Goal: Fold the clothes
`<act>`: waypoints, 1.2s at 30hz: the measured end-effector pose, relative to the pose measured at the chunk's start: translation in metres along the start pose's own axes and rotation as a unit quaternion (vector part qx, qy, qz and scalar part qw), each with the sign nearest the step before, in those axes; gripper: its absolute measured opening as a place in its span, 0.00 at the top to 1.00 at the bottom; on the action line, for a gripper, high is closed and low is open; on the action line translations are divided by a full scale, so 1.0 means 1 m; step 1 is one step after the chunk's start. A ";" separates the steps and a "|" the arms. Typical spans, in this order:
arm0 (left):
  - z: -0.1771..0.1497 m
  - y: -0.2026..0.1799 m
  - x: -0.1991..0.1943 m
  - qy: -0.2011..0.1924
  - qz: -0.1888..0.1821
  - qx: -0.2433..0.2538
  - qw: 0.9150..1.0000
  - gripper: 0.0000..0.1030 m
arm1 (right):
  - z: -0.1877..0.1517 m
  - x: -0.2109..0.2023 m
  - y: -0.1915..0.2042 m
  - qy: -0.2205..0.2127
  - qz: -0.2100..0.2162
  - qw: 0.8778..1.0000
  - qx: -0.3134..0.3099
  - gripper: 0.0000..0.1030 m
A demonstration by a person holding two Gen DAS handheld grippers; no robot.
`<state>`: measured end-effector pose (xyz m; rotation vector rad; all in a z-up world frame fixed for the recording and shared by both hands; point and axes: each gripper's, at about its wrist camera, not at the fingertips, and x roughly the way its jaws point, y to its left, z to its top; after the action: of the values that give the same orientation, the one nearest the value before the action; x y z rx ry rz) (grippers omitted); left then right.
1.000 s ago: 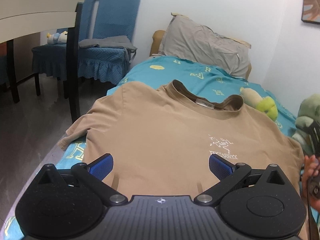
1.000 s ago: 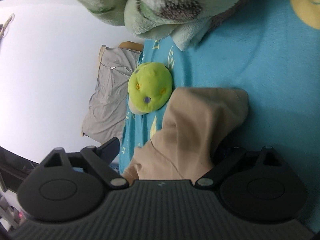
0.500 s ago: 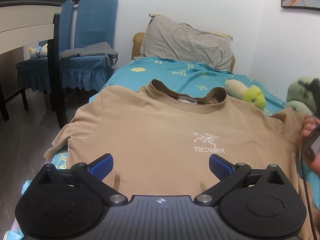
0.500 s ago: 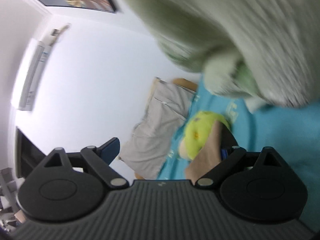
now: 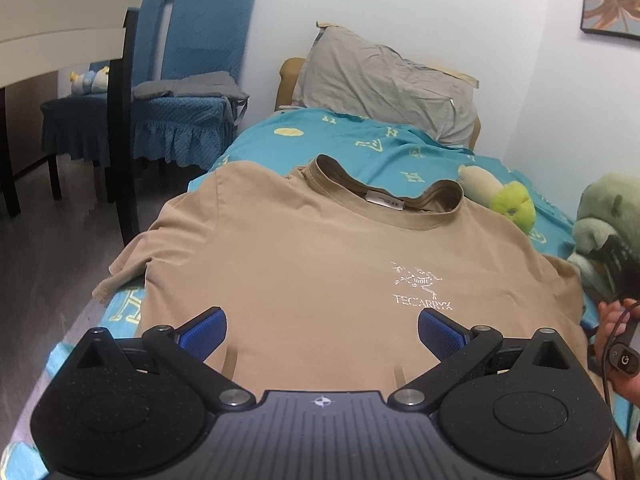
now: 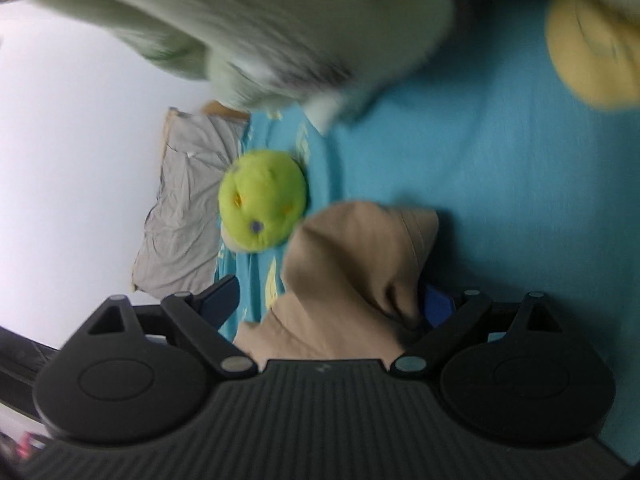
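A tan T-shirt (image 5: 320, 264) lies spread face up on the teal bed sheet (image 5: 384, 148), collar toward the pillow and a white logo on the chest. Its left sleeve (image 5: 128, 264) hangs over the bed's edge. My left gripper (image 5: 322, 332) hovers open over the shirt's lower part with nothing between its blue pads (image 5: 204, 330). In the blurred right wrist view, my right gripper (image 6: 328, 304) is open, and the shirt's other sleeve (image 6: 360, 264) lies bunched between its fingers, against the right pad (image 6: 438, 306). A hand (image 5: 614, 320) shows at the shirt's right edge.
A grey pillow (image 5: 384, 80) leans at the head of the bed. A lime-green plush (image 5: 512, 204) and a big pale-green plush (image 5: 604, 216) lie by the wall. Blue-covered chairs (image 5: 180, 80) and a table (image 5: 60, 40) stand left, over grey floor (image 5: 48, 248).
The right gripper has tipped back down from the wall toward the sheet, with the sleeve again lying between its fingers. The left view has shifted slightly; the shirt lies as before.
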<state>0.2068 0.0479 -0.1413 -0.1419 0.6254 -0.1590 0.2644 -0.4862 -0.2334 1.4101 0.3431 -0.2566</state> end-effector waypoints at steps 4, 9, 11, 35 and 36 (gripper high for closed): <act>0.000 -0.001 0.002 0.004 0.000 -0.004 1.000 0.00 | 0.003 0.023 0.013 0.043 0.037 0.998 -0.007 0.07; -0.001 -0.004 0.006 0.006 -0.003 -0.001 1.000 0.00 | 0.011 0.050 0.029 0.039 0.024 0.995 -0.088 0.08; -0.001 -0.005 0.008 0.007 -0.004 -0.001 1.000 0.00 | 0.011 0.051 0.028 0.030 0.030 0.995 -0.087 0.26; 0.067 0.054 -0.057 -0.117 0.072 -0.047 0.989 0.00 | -0.300 0.022 0.212 -0.130 -0.012 0.704 -0.698 0.91; 0.068 0.062 -0.057 -0.115 0.077 -0.060 0.989 0.00 | -0.316 0.027 0.204 -0.110 -0.016 0.696 -0.709 0.91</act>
<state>0.2081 0.1253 -0.0661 -0.2240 0.4140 0.0444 0.3398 -0.1431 -0.0961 -0.1860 0.2422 -0.1058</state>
